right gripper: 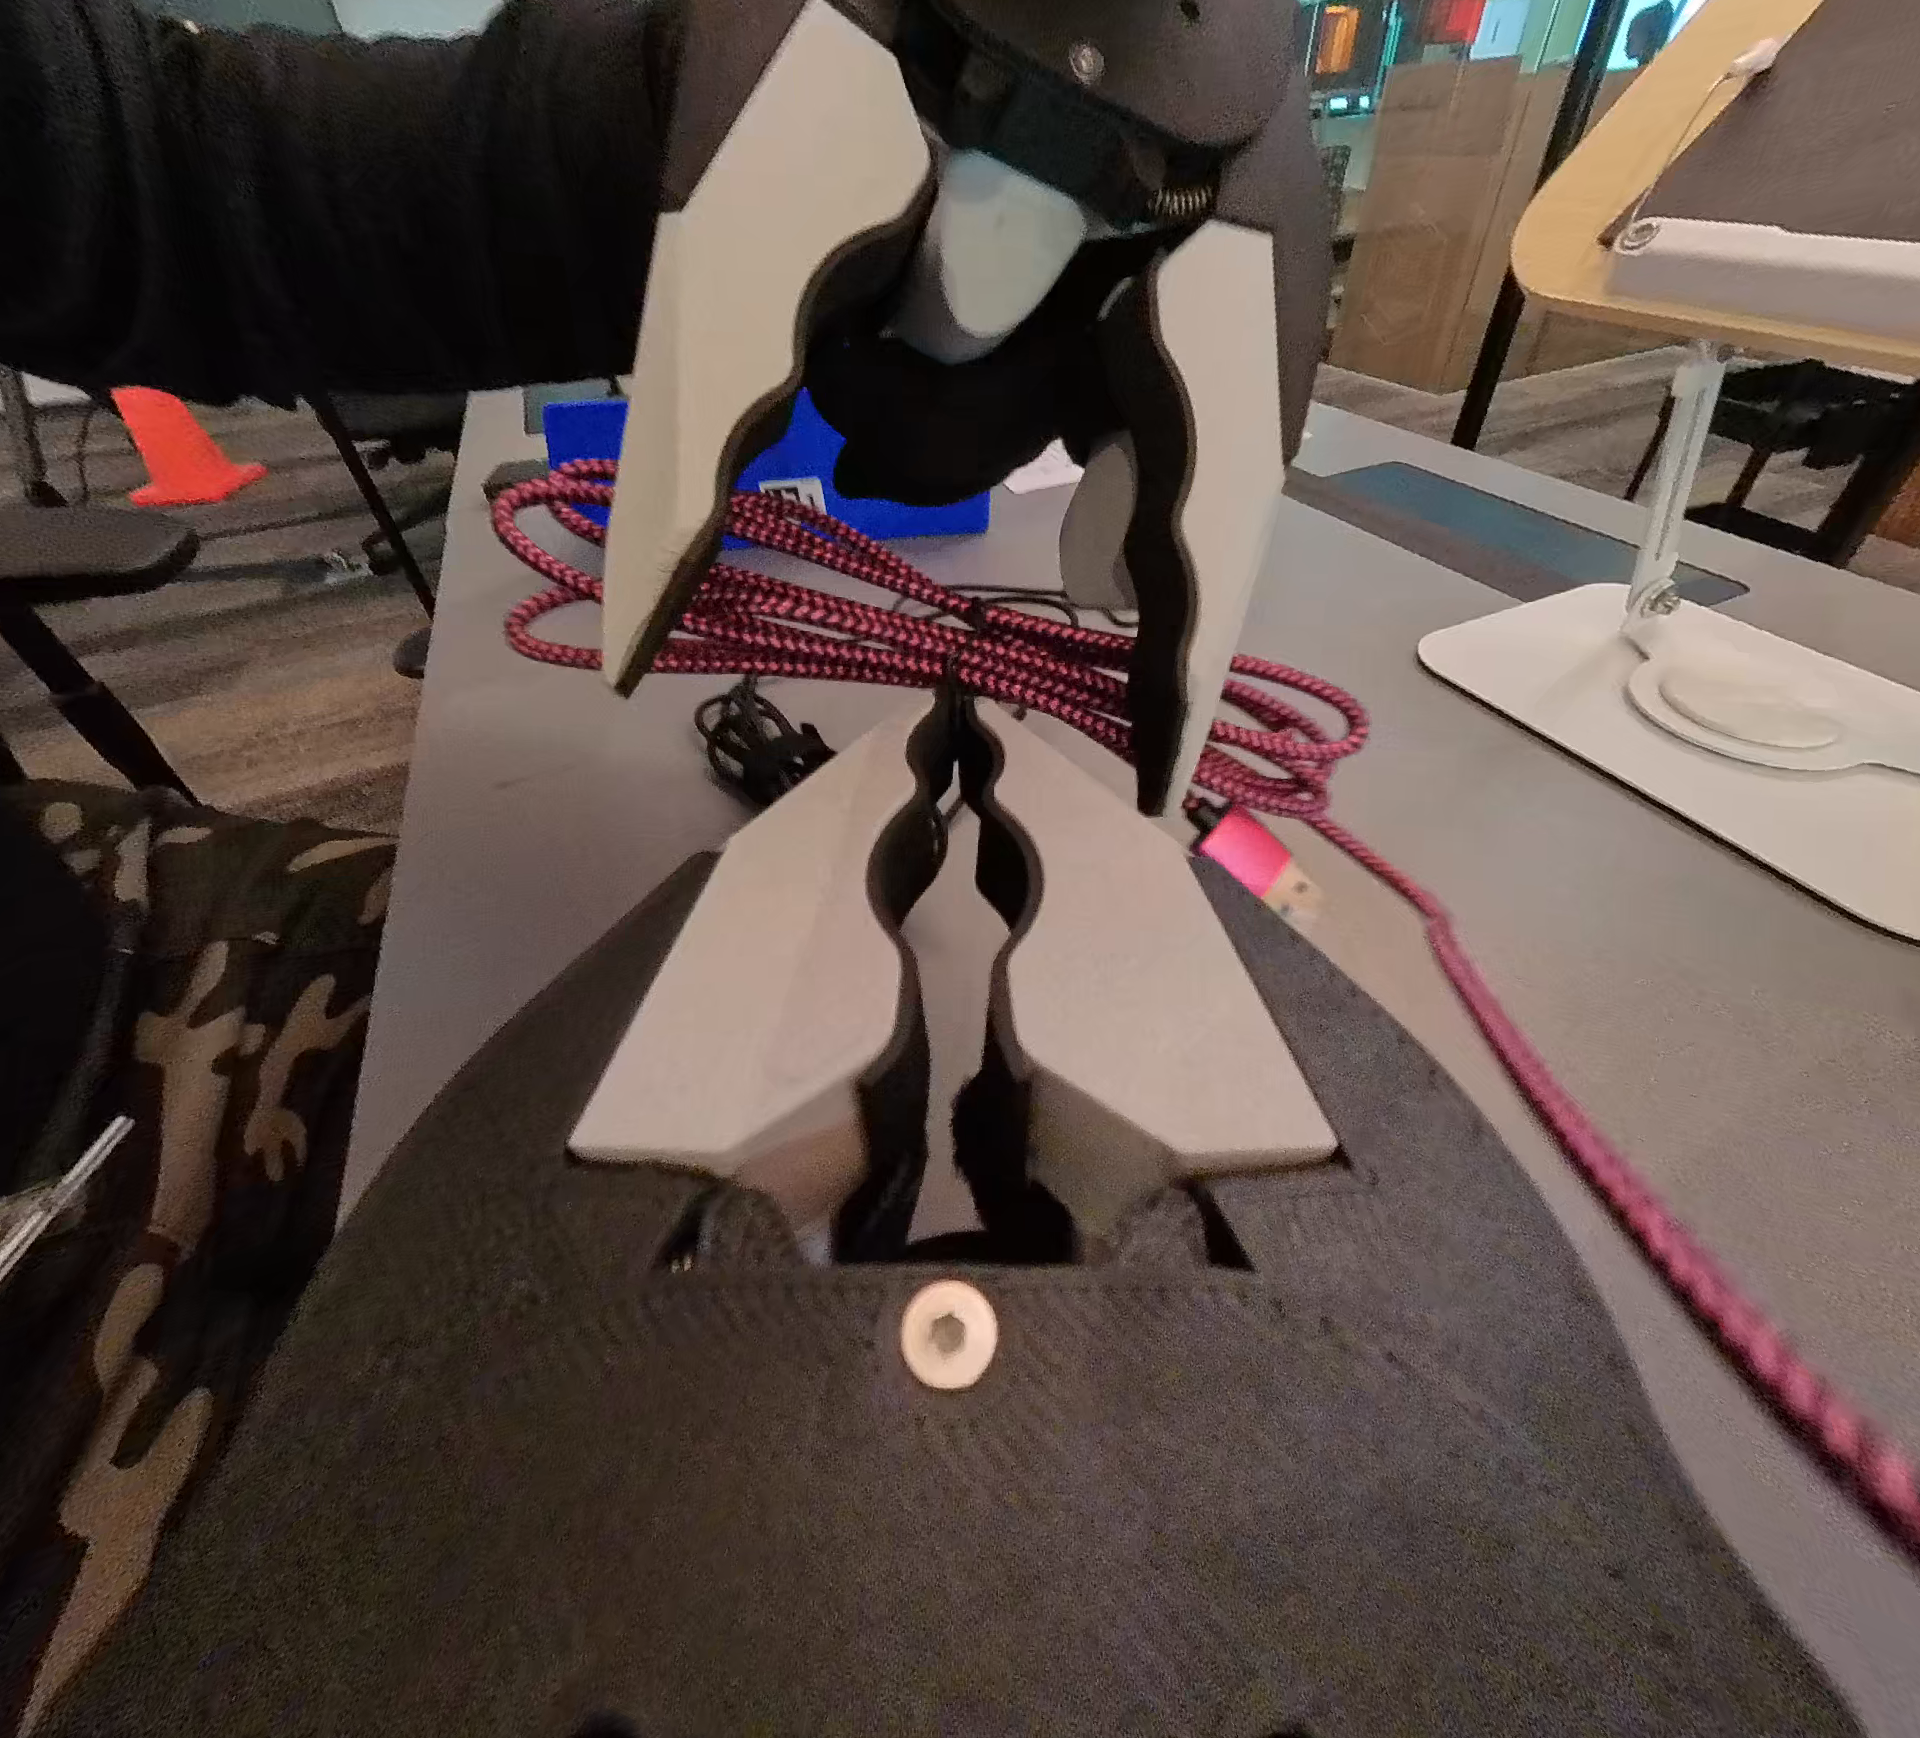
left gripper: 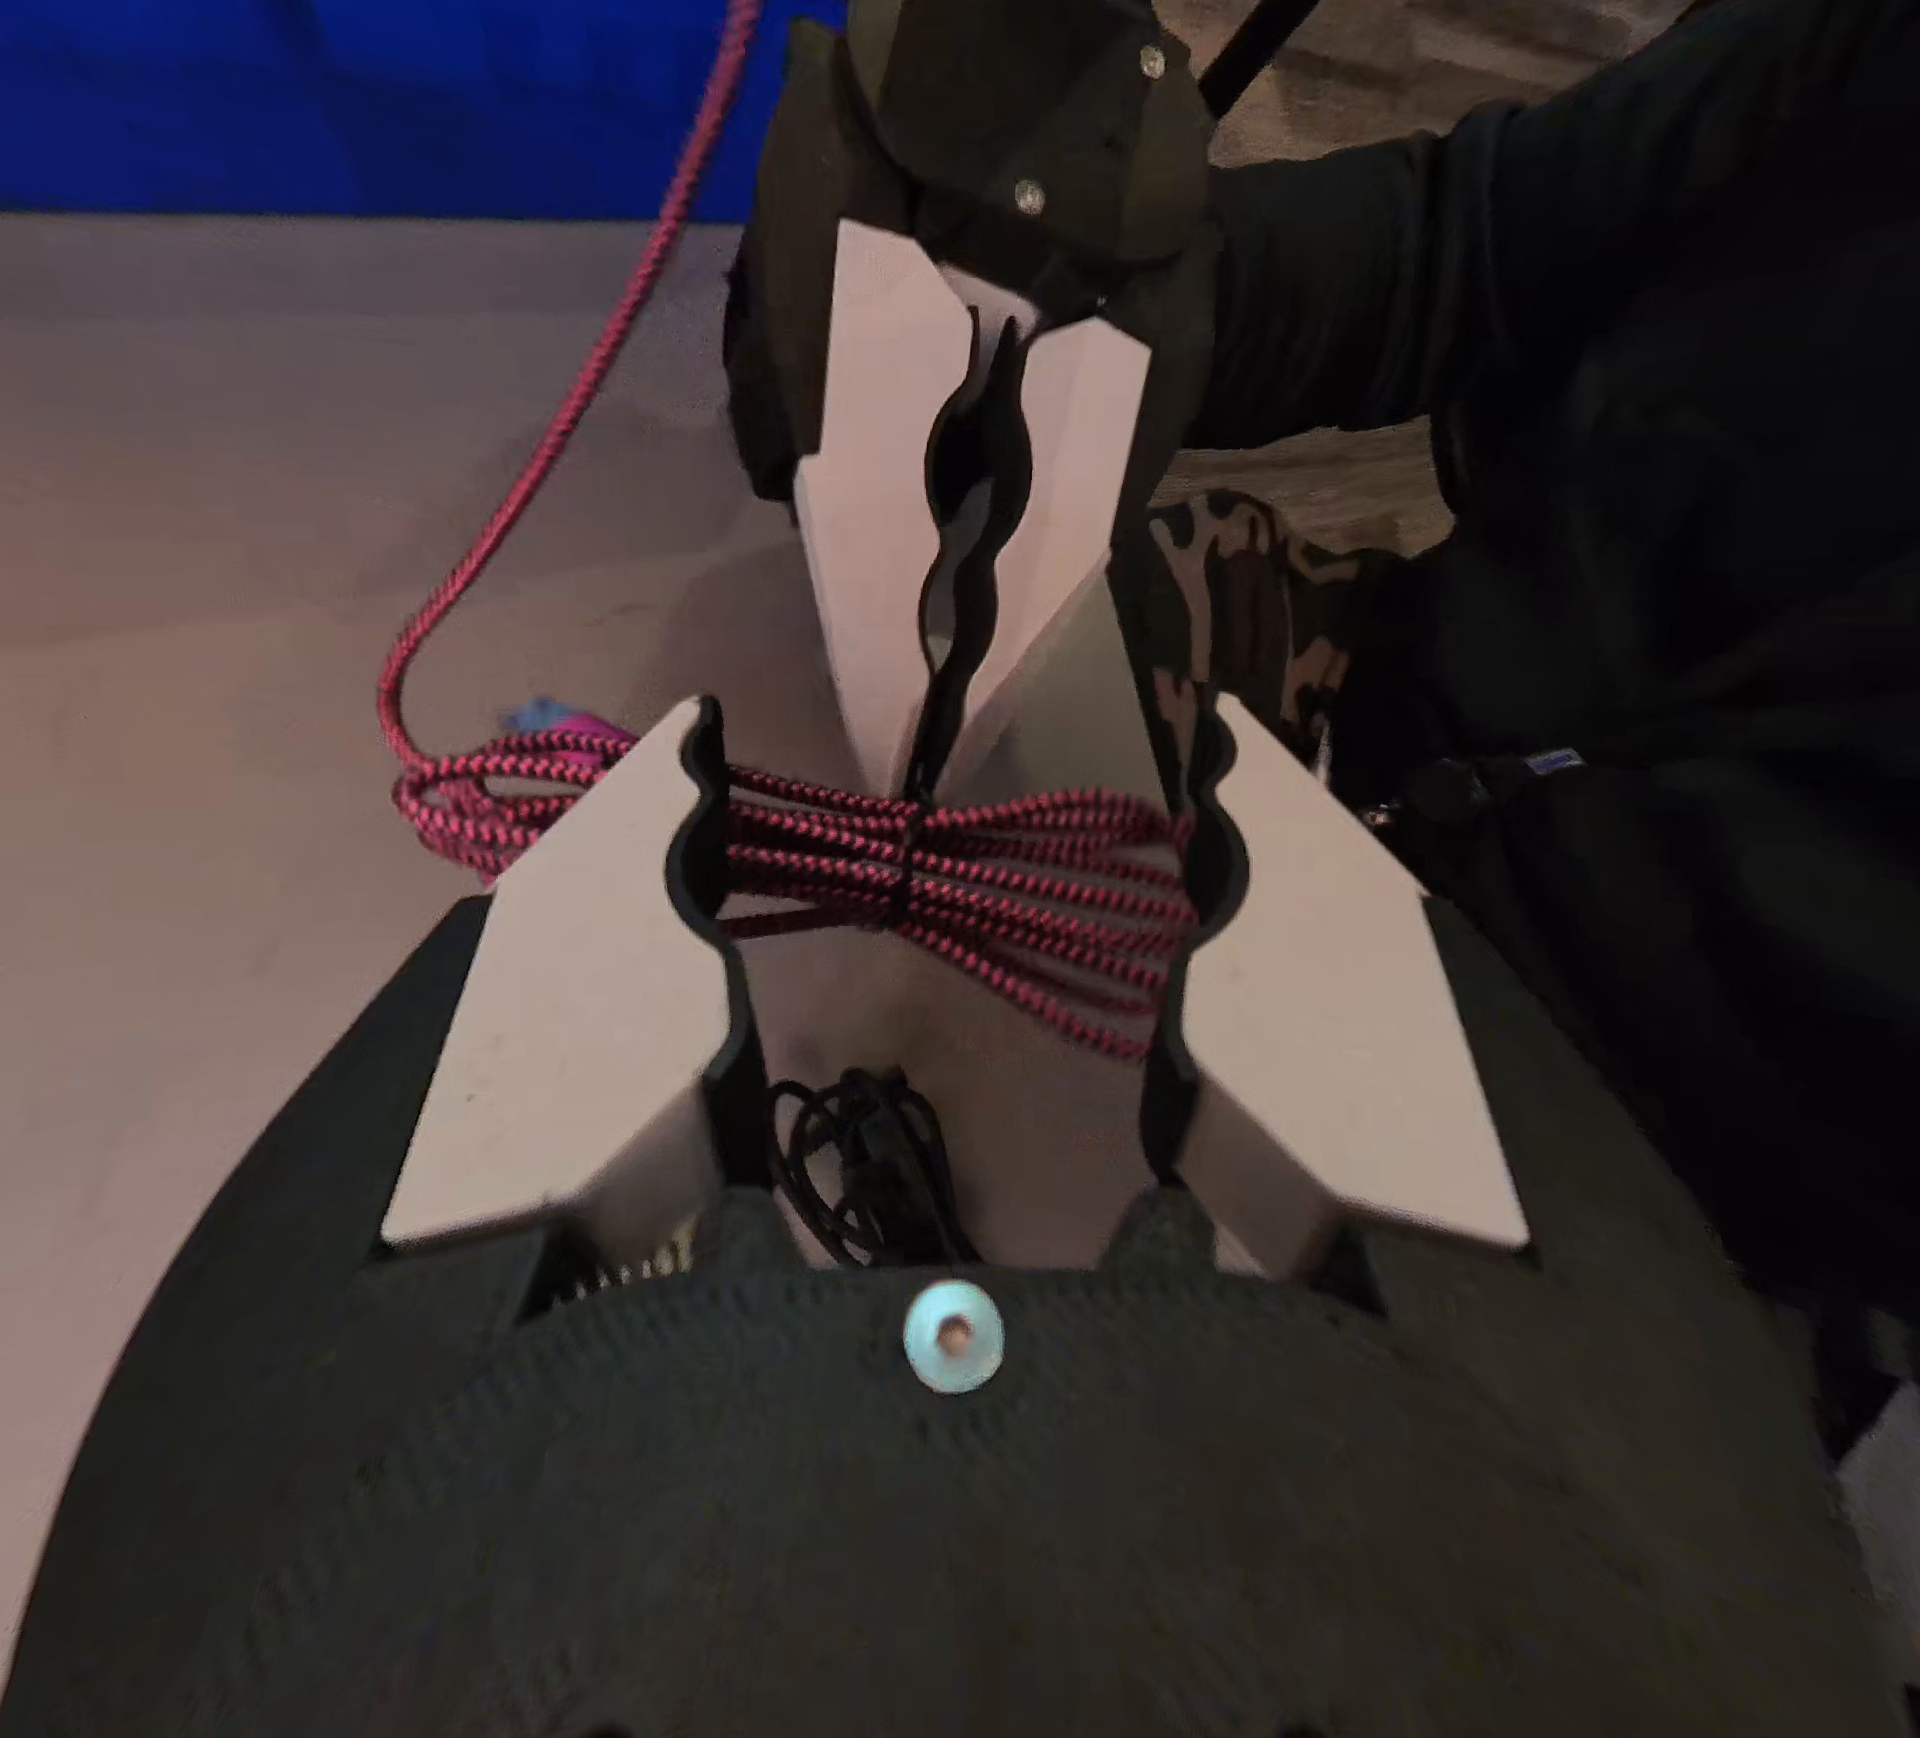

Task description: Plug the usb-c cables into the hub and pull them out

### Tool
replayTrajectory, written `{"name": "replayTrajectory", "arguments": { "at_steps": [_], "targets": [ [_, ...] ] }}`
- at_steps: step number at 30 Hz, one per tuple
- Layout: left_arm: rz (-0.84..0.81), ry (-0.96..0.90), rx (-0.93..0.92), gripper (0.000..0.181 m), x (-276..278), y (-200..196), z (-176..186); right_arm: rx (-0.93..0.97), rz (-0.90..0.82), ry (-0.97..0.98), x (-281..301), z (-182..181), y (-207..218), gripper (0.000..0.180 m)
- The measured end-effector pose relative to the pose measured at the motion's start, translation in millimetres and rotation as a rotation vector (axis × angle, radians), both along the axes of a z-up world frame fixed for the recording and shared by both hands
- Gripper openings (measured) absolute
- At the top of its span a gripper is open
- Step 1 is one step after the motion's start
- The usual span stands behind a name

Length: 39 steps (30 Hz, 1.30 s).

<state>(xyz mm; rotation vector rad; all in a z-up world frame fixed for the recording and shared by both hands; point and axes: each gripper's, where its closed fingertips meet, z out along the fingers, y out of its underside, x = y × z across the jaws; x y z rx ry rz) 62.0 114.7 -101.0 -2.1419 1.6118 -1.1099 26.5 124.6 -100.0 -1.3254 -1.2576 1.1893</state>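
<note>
Magenta-and-black braided cable, coiled into a bundle cinched by a thin black tie, lies mid-frame on the grey table. At its left loops, in the right wrist view, the left gripper straddles it with fingers spread. Centre, the right gripper is pinched on the tie. Lower right lies the pink plug. Judged light, limp and grippy; best held by the stiff plug. No hub shows.
</note>
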Motion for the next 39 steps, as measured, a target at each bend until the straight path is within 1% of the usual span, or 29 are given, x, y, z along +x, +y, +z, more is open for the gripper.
{"name": "replayTrajectory", "arguments": {
  "at_steps": [1, 3, 9, 14, 17, 21, 26, 29, 34, 36, 39],
  "targets": [
    [0.007, -0.003, -0.027, 0.093, -1, 1, 0, -0.013, 0.01, 0.021, 1, 2, -1, 0.0],
    [-0.004, -0.045, -0.092, 0.095, -2, -3, 3, -0.04, 0.024, 0.062, 5, 7, -1, 0.0],
    [-0.027, -0.224, -0.273, 0.096, -5, -9, 20, -0.057, 0.051, 0.124, 8, 17, -4, 0.0],
    [-0.053, -0.337, -0.341, 0.104, -10, -13, 32, -0.059, 0.07, 0.136, 13, 20, -5, 0.0],
    [-0.086, -0.386, -0.38, 0.106, -14, -20, 36, -0.098, 0.07, 0.191, 20, 28, 0, 0.0],
    [-0.084, -0.429, -0.366, 0.103, -13, -27, 34, -0.12, 0.028, 0.213, 25, 31, 11, 0.0],
    [-0.088, -0.348, -0.292, 0.101, -6, -44, 13, -0.162, -0.035, 0.194, 25, 27, 26, 0.0],
    [-0.106, -0.342, -0.25, 0.101, -4, -52, 13, -0.156, -0.062, 0.156, 23, 22, 30, 0.0],
    [-0.149, -0.402, -0.278, 0.092, 2, -67, 23, -0.151, -0.078, 0.115, 17, 16, 31, 0.0],
    [-0.163, -0.462, -0.291, 0.091, 6, -72, 33, -0.135, -0.085, 0.098, 15, 14, 31, 0.0],
    [-0.137, -0.582, -0.291, 0.088, 11, -68, 53, -0.086, -0.097, 0.042, 11, 6, 29, 0.0]
  ]
}}
